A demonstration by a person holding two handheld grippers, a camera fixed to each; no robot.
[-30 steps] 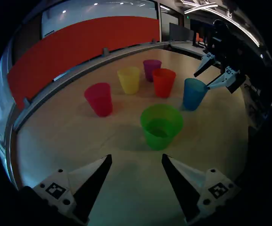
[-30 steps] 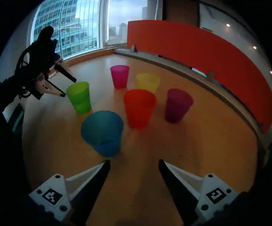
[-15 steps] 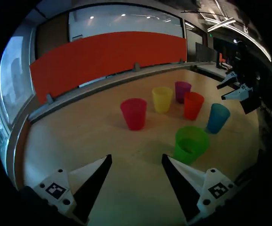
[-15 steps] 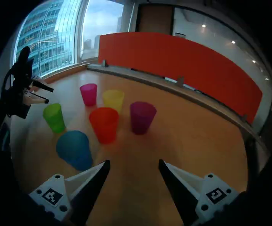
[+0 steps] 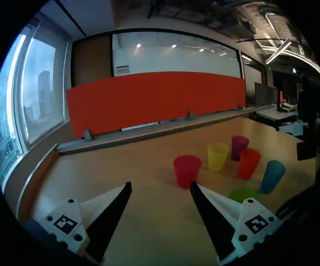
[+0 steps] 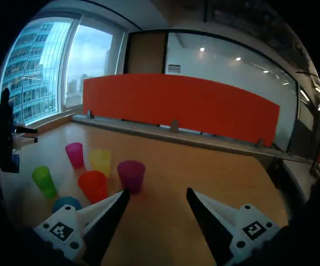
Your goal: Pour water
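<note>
Six plastic cups stand grouped on a wooden table (image 5: 129, 164). In the left gripper view I see the red cup (image 5: 187, 170), yellow cup (image 5: 217, 156), purple cup (image 5: 240, 147), orange cup (image 5: 249, 163), blue cup (image 5: 273, 175) and green cup (image 5: 243, 193), which is partly behind my finger. My left gripper (image 5: 160, 184) is open and empty, well back from them. My right gripper (image 6: 157, 190) is open and empty too. Its view shows the pink-red cup (image 6: 75, 154), yellow cup (image 6: 100, 161), purple cup (image 6: 131, 175), orange cup (image 6: 93, 185), green cup (image 6: 44, 181) and blue cup (image 6: 66, 203).
A long orange partition (image 5: 160, 97) runs along the table's far edge, with a glass wall behind it. Large windows (image 6: 40, 80) line one side. The other gripper (image 6: 25, 134), held by a person, shows at the far left of the right gripper view.
Both grippers have drawn back from the cups and tilted upward. The cups now look smaller and lower in both views. No cup has moved.
</note>
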